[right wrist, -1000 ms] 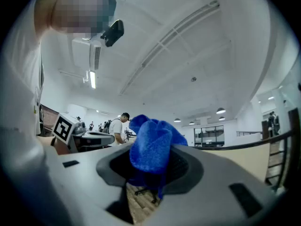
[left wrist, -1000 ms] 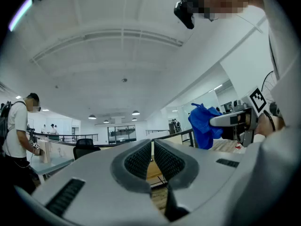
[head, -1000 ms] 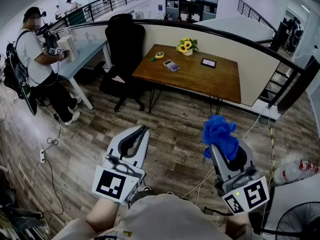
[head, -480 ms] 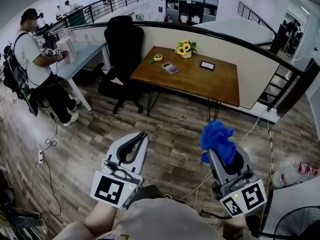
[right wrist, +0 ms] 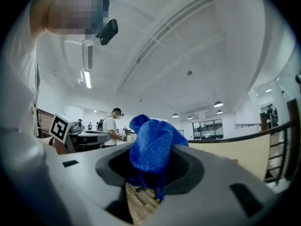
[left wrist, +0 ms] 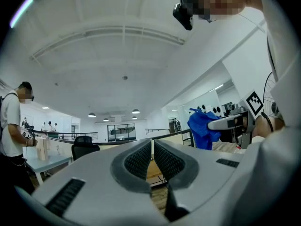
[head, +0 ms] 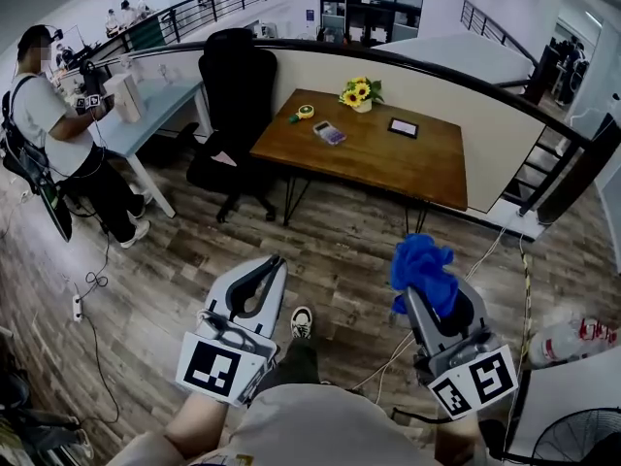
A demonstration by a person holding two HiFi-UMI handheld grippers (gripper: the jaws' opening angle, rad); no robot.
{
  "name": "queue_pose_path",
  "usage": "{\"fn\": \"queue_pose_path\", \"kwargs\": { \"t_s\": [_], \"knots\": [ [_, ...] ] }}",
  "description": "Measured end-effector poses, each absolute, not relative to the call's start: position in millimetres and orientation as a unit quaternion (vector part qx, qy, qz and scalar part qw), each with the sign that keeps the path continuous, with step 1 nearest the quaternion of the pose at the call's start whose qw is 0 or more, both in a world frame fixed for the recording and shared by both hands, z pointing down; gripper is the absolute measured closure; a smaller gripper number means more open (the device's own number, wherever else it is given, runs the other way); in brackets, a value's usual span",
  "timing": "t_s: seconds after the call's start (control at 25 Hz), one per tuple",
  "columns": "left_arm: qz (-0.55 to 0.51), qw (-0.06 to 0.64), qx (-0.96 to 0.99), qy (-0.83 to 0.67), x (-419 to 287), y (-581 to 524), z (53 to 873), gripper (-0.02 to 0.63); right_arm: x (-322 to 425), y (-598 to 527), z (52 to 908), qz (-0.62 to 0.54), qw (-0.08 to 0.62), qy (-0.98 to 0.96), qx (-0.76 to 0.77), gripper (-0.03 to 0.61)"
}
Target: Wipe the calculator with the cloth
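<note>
The calculator [head: 330, 132] lies on the brown wooden table [head: 388, 168] far ahead, well beyond both grippers. A bunched blue cloth [head: 422, 265] sticks up from my right gripper [head: 421, 287]; the jaws have just been opening a little, with the cloth [right wrist: 153, 149] still wedged between them. My left gripper [head: 276, 263] is held level at the lower left, jaws together and empty, its pads [left wrist: 141, 160] nearly touching. The left gripper view also catches the cloth [left wrist: 200, 128] off to the right.
On the table are a flower pot [head: 362, 90], a dark tablet [head: 403, 124] and a yellow tape measure [head: 307, 111]. A black office chair [head: 233, 81] stands left of it. A person [head: 53, 129] works at a pale desk. Cables cross the floor; a fan [head: 572, 443] sits at the lower right.
The view has shifted forward and the table sits slightly nearer. My shoe has come into sight between the grippers. The cloth stays in the right jaws.
</note>
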State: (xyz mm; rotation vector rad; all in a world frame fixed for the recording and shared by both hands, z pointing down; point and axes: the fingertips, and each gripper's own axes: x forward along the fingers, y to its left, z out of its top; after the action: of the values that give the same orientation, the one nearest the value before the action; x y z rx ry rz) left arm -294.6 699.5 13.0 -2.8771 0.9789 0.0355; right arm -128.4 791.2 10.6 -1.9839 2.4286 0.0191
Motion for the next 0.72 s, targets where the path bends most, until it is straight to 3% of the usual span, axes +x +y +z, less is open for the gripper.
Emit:
{"fn": "queue_pose_path", "kwargs": {
  "t_s": [0.72],
  "knots": [
    [0.005, 0.031, -0.952, 0.304, -248, 492, 25, 0.593, -84, 589, 22, -0.013, -0.025, 0.761, -0.649, 0.407]
  ]
}}
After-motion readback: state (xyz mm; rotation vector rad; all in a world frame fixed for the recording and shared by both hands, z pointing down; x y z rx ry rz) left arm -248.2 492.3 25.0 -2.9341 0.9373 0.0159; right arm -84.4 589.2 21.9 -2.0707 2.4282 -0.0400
